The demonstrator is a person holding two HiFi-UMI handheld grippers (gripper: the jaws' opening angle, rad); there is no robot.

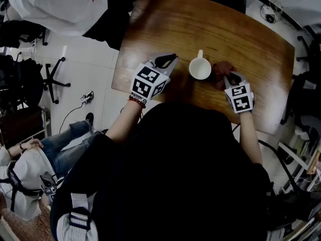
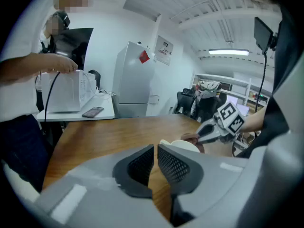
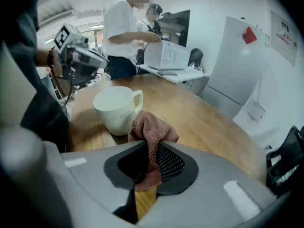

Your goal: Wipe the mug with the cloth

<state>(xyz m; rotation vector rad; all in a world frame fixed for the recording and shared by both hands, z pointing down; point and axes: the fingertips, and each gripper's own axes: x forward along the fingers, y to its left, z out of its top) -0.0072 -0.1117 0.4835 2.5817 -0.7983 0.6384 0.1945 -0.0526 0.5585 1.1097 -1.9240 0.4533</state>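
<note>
A white ribbed mug point(image 1: 200, 68) stands upright on the wooden table point(image 1: 241, 39), its handle pointing away from me. My right gripper point(image 1: 230, 79) sits just right of the mug, shut on a reddish-brown cloth point(image 3: 152, 137) that bunches up above its jaws, close to the mug point(image 3: 115, 109). Left of the mug hovers my left gripper point(image 1: 168, 60), its jaws nearly together with nothing between them point(image 2: 156, 167). The mug's rim point(image 2: 183, 145) peeks over the left gripper's jaws, and the cloth point(image 2: 192, 137) shows beyond it.
A person in a white shirt point(image 1: 55, 4) stands at the table's far left corner by a white box point(image 2: 69, 91) and a phone point(image 2: 92, 111). An office chair base point(image 1: 52, 79) and a seated person point(image 1: 30, 159) are on the floor at left.
</note>
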